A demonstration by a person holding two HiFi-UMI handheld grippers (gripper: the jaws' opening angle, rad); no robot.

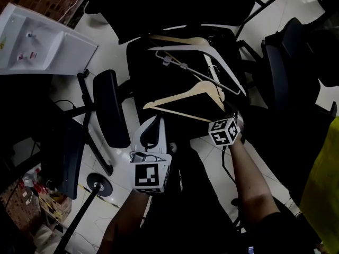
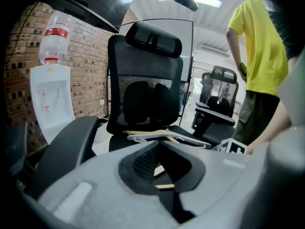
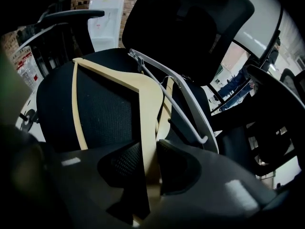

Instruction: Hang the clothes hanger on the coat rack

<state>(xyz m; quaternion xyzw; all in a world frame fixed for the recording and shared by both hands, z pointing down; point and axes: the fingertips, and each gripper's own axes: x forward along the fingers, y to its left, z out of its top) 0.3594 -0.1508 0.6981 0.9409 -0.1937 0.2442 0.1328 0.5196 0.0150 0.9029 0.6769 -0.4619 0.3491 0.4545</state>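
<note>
Several hangers lie on the black office chair seat (image 1: pixel 142 78). Nearest me is a pale wooden hanger (image 1: pixel 183 97) (image 3: pixel 143 87), with a white plastic hanger (image 1: pixel 225 70) (image 3: pixel 183 109) (image 2: pixel 167 137) over it and another wooden hanger (image 1: pixel 177 38) behind. My right gripper (image 1: pixel 224 113) (image 3: pixel 150 156) points steeply down, shut on one arm of the near wooden hanger, a pad on each side of the bar. My left gripper (image 1: pixel 158 121) (image 2: pixel 159 144) hangs before the seat's front edge, jaws together and empty. No coat rack is in view.
The chair's left armrest (image 1: pixel 111 107) and tall backrest (image 2: pixel 143 80) border the seat. A second black chair (image 1: pixel 286 73) stands to the right. A water dispenser (image 1: pixel 37 46) (image 2: pixel 50 99) stands at the brick wall. A person in a yellow shirt (image 2: pixel 257 46) stands on the right.
</note>
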